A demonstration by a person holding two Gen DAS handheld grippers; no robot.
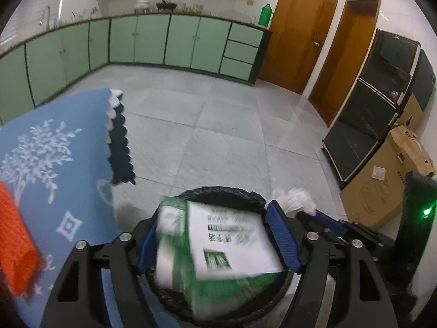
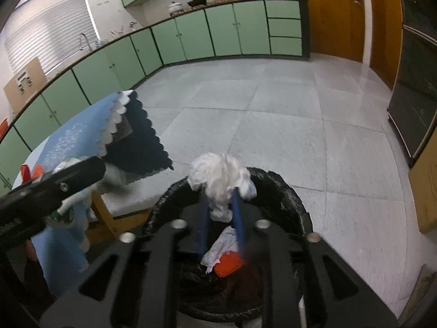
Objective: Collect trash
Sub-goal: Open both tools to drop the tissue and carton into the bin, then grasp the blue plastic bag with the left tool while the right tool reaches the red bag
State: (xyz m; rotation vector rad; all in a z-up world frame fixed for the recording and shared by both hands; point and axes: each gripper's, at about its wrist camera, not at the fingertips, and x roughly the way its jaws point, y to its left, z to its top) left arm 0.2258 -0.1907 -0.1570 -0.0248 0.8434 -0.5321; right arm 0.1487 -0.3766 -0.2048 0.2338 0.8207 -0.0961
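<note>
My left gripper (image 1: 215, 235) is shut on a green and white carton (image 1: 218, 248), held over the black-lined trash bin (image 1: 229, 192). My right gripper (image 2: 221, 205) is shut on a crumpled white tissue (image 2: 221, 177), held over the same bin (image 2: 281, 191). Inside the bin lie white paper (image 2: 222, 246) and an orange item (image 2: 228, 265). The right gripper with its tissue (image 1: 295, 198) also shows in the left wrist view, at the bin's right rim.
A table with a blue patterned cloth (image 1: 54, 150) stands left of the bin, with an orange cloth (image 1: 13, 243) on it. A cardboard box (image 1: 382, 183) and a black cabinet (image 1: 377, 104) stand to the right. Green cabinets (image 1: 153, 43) line the far wall.
</note>
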